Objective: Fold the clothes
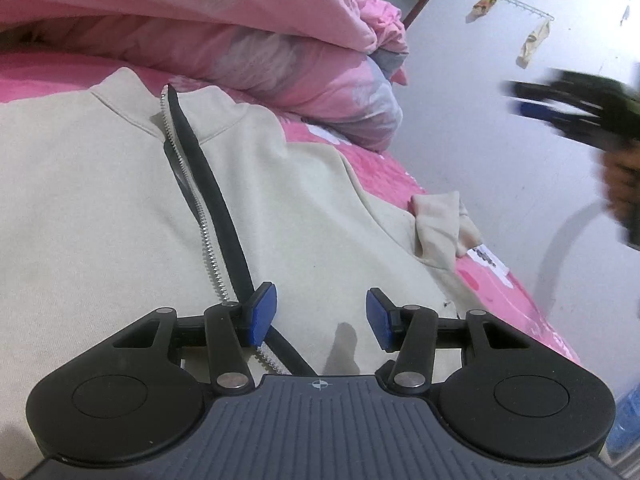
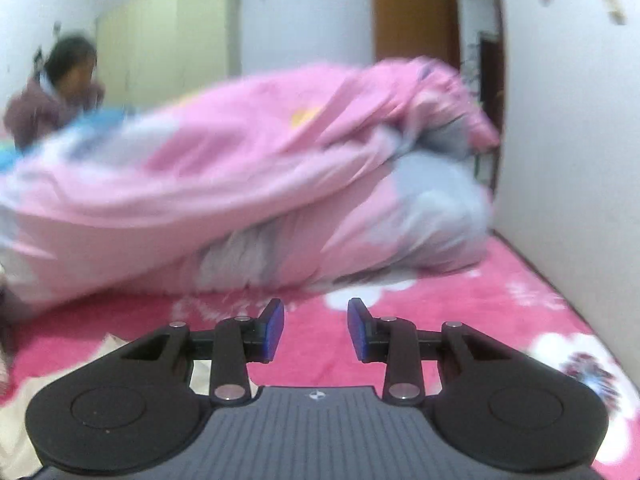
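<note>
The left wrist view looks from low over the cream zip jacket (image 1: 120,208), very close, facing up the bed (image 1: 400,176) toward the pink quilt (image 1: 240,40) and the white wall (image 1: 500,140). The right wrist view sits higher and further back over the bare bedcover, facing the same quilt and the room behind, blurred. Both views share quilt, bed and wall.

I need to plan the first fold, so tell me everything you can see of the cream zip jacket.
The cream jacket lies flat, front up, on the pink bedspread, in soft fleece-like fabric. Its stand collar points toward the piled pink quilt. A silver zipper with black edging stands partly open. One sleeve lies crumpled near the wall. Nothing grips it.
</note>
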`<state>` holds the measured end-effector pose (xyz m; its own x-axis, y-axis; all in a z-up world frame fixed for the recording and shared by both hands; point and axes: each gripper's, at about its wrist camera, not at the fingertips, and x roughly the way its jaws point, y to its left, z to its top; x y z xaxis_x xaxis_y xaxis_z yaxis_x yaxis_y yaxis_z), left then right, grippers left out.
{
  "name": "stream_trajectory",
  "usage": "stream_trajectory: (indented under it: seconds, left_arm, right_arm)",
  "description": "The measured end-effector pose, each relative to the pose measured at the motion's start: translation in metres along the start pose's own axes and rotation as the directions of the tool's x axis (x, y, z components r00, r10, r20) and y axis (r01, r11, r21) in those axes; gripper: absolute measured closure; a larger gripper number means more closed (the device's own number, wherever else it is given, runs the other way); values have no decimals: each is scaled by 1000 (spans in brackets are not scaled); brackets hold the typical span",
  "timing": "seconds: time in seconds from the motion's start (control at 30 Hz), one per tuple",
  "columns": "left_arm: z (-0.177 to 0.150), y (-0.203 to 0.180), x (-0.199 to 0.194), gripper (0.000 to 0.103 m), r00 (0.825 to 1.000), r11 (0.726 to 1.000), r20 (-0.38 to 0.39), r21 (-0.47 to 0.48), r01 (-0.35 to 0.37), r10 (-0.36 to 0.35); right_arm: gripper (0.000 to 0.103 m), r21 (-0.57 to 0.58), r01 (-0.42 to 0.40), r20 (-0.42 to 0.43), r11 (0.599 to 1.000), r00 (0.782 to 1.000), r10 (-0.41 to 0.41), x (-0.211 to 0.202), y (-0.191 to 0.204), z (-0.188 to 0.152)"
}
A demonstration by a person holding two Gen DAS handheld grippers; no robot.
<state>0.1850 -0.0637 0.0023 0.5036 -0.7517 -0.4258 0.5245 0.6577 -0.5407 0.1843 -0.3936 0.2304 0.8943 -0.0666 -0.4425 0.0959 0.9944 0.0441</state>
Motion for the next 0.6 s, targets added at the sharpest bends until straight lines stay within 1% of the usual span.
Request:
stream_trajectory:
  seconds: [0.07, 0.1, 0.17, 0.23, 0.3, 0.33, 0.4, 0.47, 0.53, 0.57, 0.6]
  left_arm:
    - [1, 2, 0, 53, 1000, 1000, 0, -10, 7, -7]
    - [2, 3, 1, 53, 1000, 1000, 0, -18, 12, -12]
    - [4, 5, 1, 53, 1000, 999, 1, -34, 24, -24]
    - [6, 7, 3, 53, 999, 998, 1, -51, 34, -34]
    - [7, 9, 2, 53, 999, 997, 3, -64, 40, -40]
    - [7, 9, 2, 53, 999, 997, 4, -70, 42, -42]
    - [10, 10, 2, 53, 999, 994, -3, -97, 40, -40]
    - [16, 14, 0, 53, 999, 985, -27, -170, 30, -35]
    - [26, 14, -10, 53, 998, 969, -58, -245, -5, -10]
    - [31, 12, -19, 53, 998, 965, -66, -261, -33, 16]
    - [36, 9, -30, 53, 997, 961, -72, -271, -57, 39]
  right_arm:
    - [66, -7, 1, 43, 1000, 999, -1, -56, -4, -1]
    - [66, -7, -11, 63, 1000, 998, 11, -82, -3, -4]
    - [66, 17, -74, 103, 997, 992, 72, -134, -1, -8]
    - [65, 61, -146, 135, 987, 981, 137, -184, 5, -17]
    - [65, 116, -212, 134, 970, 971, 196, -214, 8, -25]
    - [65, 155, -244, 119, 957, 967, 227, -223, 9, -33]
    - [65, 237, -297, 59, 925, 955, 291, -225, 11, -56]
    - [65, 301, -321, -28, 898, 938, 345, -200, 18, -87]
    - [64, 361, -331, -110, 872, 913, 393, -169, 25, -120]
    - [64, 391, -334, -150, 858, 897, 417, -154, 28, -136]
    - [64, 419, -345, -165, 840, 881, 444, -140, 34, -153]
